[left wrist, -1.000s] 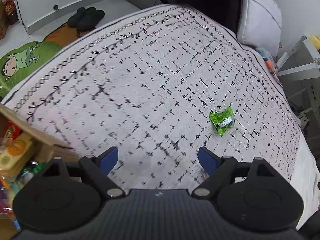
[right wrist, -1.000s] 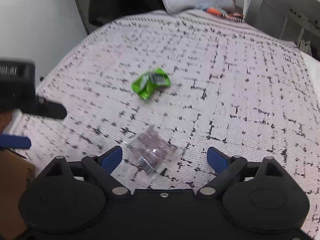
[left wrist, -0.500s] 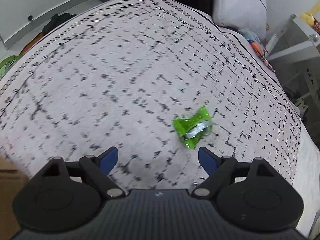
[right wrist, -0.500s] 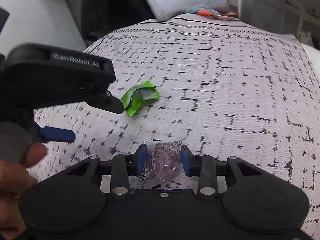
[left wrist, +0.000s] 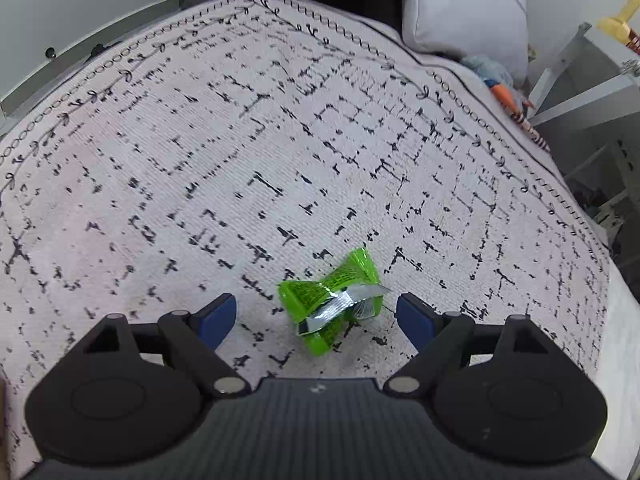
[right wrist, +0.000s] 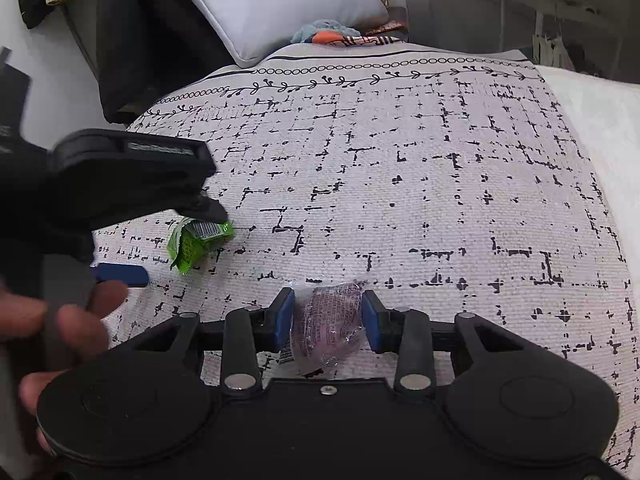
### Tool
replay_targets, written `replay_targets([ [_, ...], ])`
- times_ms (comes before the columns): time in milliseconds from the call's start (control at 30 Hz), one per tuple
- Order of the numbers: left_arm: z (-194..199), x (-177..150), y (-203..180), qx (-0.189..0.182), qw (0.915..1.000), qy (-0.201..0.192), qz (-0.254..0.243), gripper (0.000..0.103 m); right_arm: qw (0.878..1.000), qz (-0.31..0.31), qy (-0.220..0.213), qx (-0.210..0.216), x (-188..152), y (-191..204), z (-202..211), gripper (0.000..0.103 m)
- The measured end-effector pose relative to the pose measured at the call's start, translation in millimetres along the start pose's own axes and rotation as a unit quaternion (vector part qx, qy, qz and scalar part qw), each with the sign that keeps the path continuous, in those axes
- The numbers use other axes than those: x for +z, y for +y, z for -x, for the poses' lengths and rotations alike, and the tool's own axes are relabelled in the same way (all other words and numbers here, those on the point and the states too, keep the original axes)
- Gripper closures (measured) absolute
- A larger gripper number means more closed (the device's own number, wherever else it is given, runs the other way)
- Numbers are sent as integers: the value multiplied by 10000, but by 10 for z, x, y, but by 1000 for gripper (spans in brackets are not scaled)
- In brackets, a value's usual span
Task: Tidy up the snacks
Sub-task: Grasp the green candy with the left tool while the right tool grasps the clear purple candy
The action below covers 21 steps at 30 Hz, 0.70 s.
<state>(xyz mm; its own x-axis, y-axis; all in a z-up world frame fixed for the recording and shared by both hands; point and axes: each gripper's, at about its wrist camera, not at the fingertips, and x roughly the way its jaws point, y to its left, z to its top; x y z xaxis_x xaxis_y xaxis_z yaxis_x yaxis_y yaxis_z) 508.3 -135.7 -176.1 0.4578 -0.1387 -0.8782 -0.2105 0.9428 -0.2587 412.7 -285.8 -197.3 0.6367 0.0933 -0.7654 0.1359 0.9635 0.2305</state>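
Observation:
A crumpled green snack packet [left wrist: 332, 300] with a silver strip lies on the patterned bedspread [left wrist: 280, 140], between the blue pads of my open left gripper [left wrist: 316, 316]. From the right wrist view the same green packet [right wrist: 196, 242] sits just under the left gripper body [right wrist: 128, 176], held by a hand [right wrist: 60, 320]. My right gripper [right wrist: 328, 320] is shut on a clear-wrapped purplish snack [right wrist: 326, 324], held just above the bedspread [right wrist: 400, 184].
A grey pillow [right wrist: 272, 4] leans at the head of the bed, with a blue and orange cloth [right wrist: 332, 36] beside it. Dark clothing [right wrist: 132, 40] hangs at the left. White shelving [left wrist: 580, 76] stands past the bed's right edge.
My left gripper moved forward until the green packet lies between its pads. My right gripper shut on the clear-wrapped snack and lifted it slightly.

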Motion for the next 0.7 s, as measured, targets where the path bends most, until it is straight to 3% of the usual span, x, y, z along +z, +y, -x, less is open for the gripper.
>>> replay_targets([
  [200, -66, -38, -43, 190, 9998, -30, 37, 22, 9997, 213, 61, -55, -8, 76, -28, 63],
  [333, 7, -7, 45, 321, 9995, -5, 64, 65, 9994, 332, 72, -44, -25, 121, -30, 67],
  [400, 67, 16, 141, 152, 9996, 36, 249, 71, 9993, 371, 63, -53, -33, 133, -21, 68],
  [700, 675, -139, 584, 234, 9992, -133, 293, 73, 9983, 547, 73, -165, -89, 230, 47, 69],
])
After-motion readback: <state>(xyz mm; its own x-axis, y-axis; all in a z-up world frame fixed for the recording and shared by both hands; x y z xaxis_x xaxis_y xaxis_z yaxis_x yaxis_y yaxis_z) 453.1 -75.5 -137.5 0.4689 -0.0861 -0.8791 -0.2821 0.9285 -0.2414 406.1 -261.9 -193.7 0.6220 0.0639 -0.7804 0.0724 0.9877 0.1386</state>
